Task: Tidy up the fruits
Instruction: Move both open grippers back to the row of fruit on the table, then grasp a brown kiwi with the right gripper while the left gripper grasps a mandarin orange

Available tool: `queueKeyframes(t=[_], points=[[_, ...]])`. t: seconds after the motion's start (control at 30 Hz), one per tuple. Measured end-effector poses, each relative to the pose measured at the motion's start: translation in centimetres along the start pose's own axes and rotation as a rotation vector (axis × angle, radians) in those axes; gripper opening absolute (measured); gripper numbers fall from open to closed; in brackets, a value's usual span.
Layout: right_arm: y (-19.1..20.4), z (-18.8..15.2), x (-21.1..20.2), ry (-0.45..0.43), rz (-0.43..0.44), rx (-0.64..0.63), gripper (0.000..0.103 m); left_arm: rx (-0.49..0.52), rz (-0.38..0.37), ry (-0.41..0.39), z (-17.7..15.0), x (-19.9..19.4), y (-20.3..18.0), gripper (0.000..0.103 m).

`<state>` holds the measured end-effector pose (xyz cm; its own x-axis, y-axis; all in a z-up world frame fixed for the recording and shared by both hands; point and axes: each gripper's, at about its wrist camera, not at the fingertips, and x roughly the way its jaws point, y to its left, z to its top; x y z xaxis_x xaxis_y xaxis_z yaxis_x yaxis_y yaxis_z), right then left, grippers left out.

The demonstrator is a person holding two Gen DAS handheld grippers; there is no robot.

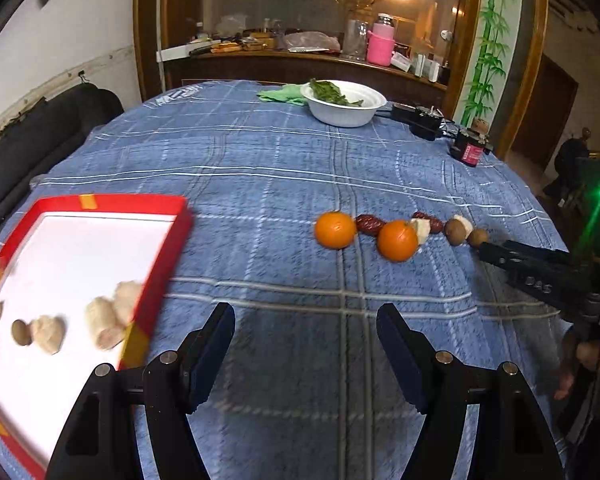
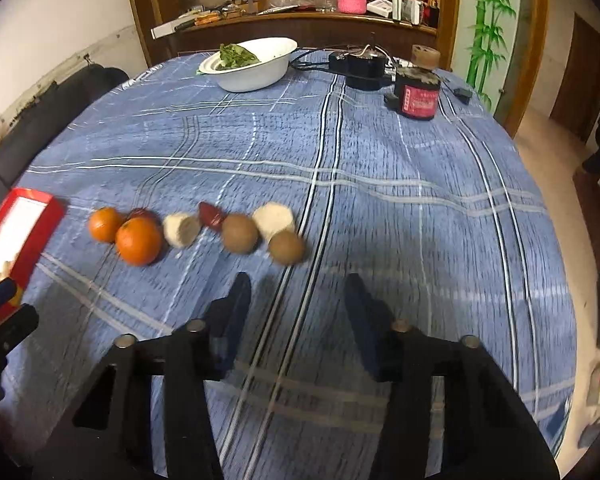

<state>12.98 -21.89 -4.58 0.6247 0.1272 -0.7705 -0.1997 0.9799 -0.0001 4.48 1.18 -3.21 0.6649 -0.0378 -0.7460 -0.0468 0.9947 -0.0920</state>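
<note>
Fruit row between red tray and, seemingly, right gripper.

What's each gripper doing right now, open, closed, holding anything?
Left gripper: open, holding nothing.
Right gripper: open, holding nothing.

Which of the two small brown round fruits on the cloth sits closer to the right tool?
The brown fruit at the row's right end; the other brown fruit sits further left, beside the red date.

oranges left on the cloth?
2: one orange at the row's end nearest the red tray, the other orange touching it, closer to the camera. None visible in the tray.
</note>
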Motion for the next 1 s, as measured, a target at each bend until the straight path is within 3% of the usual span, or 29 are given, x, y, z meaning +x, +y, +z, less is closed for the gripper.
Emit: queueKeyframes(t=[0.17,0.3,0.67,0.8,0.83,0.9,0.93,1.0], points=[[0.1,1.2,1.3,-0.005,-0.004,-0.024,0.036,0.02,-0.049,0.005,1.3,1.6,-2.1,0.072],[0.1,1.8,2.3,0.007,0.006,-0.034,0.021,0.038,-0.068,0.013,2.1,2.9,-3.5,0.072],[-0.5,1.7,2.5,-0.006,0.047,-0.011,0.021,0.059,-0.06,0.032,4.0,6.3,-6.1,0.072],[-0.6,1.7,2.5,-0.007,0.058,-0.002,0.021,0.083,-0.034,0.005,4.3,6.5,-6.9,0.072],[-0.6,1.7,2.5,-0.007,0.06,-0.001,0.021,0.095,-0.023,0.001,4.3,6.7,-7.1,0.07],[-0.6,1.7,2.5,-0.006,0.059,-0.003,0.021,0.144,0.023,-0.014,4.1,6.9,-7.7,0.043],[-0.5,1.7,2.5,-0.006,0.057,-0.005,0.021,0.151,0.014,0.016,4.1,7.2,-7.8,0.033],[-0.5,1.7,2.5,-0.006,0.053,-0.008,0.02,0.144,0.002,0.011,4.0,7.1,-7.5,0.033]])
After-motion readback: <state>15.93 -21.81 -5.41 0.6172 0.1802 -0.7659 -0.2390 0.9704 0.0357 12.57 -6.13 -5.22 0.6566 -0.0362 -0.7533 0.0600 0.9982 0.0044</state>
